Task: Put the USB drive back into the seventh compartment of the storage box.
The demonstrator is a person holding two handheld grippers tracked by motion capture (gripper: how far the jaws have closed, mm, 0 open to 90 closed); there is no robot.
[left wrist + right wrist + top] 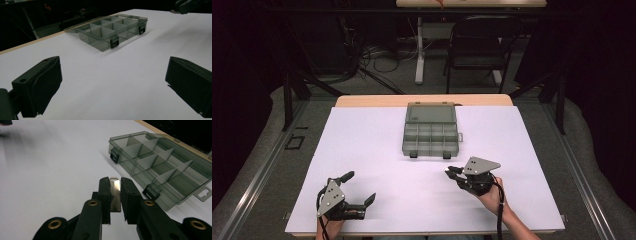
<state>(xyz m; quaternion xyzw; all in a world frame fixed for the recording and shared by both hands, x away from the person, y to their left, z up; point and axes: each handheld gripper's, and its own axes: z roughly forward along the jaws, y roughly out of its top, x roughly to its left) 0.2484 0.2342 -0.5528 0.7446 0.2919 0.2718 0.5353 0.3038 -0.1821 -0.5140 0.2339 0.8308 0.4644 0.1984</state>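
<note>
The right claw [115, 195] pinches a small shiny metal plate [115, 192] just short of the open grey compartment box [430, 132] ahead, while the left claw [360, 188] rests wide open and empty on the white bench [377, 150], well apart from the box.

The organizer box [430, 131] looks like smoky translucent plastic, smooth and faintly glossy, with opaque black latches [114, 44]; the table cover [377, 150] is matt white, paper-like, over a pale wooden edge [362, 100]; the right gripper [115, 185] is matt black plastic with brass-coloured rivets, clamping a shiny metal piece [115, 193]
</note>
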